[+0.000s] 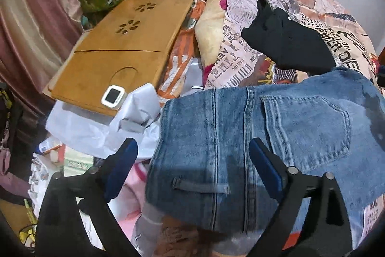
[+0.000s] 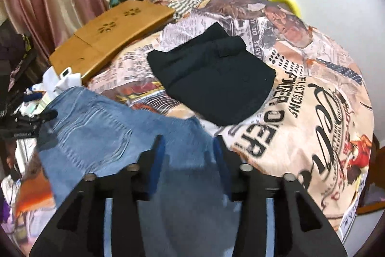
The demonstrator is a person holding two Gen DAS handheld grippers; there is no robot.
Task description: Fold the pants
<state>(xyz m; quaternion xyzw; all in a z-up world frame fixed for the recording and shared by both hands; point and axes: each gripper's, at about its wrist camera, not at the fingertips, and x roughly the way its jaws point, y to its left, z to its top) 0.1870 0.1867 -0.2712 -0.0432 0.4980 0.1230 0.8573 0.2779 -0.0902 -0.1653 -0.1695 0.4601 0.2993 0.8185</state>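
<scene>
Going left to right, our left gripper (image 1: 192, 170) stands wide apart with nothing between its pads, hovering over the left edge of the jeans (image 1: 276, 136), which lie folded on the bed (image 2: 312, 112), back pocket up, near its front edge. Our right gripper (image 2: 189, 155) is partly parted above the same denim, pressing on nothing. We judge the denim heavy, fairly stiff and not slippery (the layered seams hold a crease), so we would pinch through the full stack at a folded edge. The black garment (image 2: 216, 78) lies behind, just beside the jeans.
</scene>
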